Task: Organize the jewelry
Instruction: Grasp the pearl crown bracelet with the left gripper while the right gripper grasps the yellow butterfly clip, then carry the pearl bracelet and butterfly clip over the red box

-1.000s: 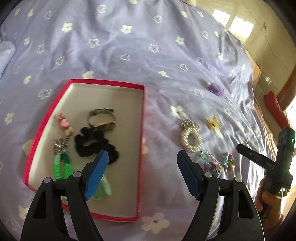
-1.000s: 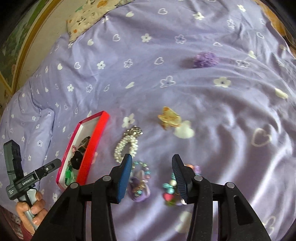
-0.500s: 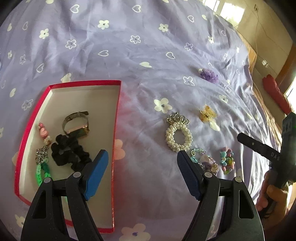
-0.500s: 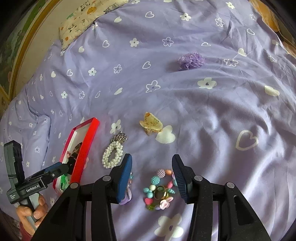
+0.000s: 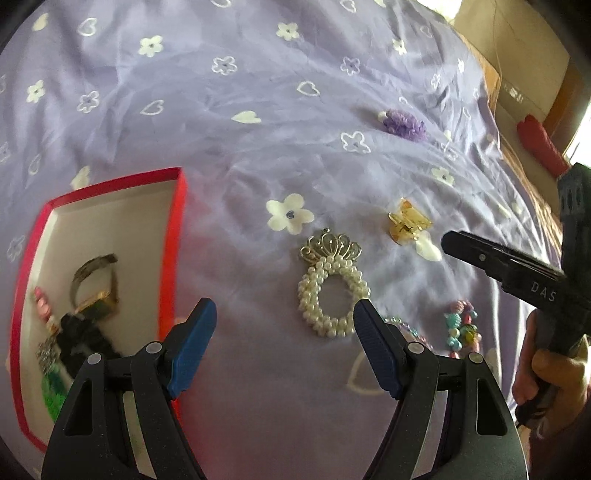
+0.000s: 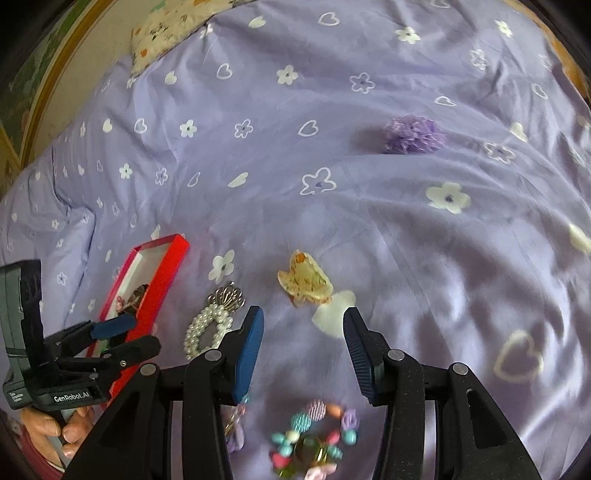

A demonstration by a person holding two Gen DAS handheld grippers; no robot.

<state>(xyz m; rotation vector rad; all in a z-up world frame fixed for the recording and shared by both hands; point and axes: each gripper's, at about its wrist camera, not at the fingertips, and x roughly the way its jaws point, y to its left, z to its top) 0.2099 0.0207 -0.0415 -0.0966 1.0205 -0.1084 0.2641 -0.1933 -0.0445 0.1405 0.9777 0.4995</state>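
Note:
A red box with a white inside lies at the left and holds a watch, a black scrunchie and small charms. My left gripper is open and empty, just left of a pearl bracelet with a crown charm. My right gripper is open and empty above a colourful bead bracelet, with a yellow hair claw just beyond it. A purple flower scrunchie lies farther off. The box also shows in the right wrist view.
All items lie on a purple bedspread printed with white flowers and hearts. A patterned pillow is at the far end. A red object lies on the floor beyond the bed's right edge.
My left gripper has moved right, away from the box and toward the pearl bracelet. My right gripper has moved forward over the bead bracelet toward the yellow claw. Both stay open.

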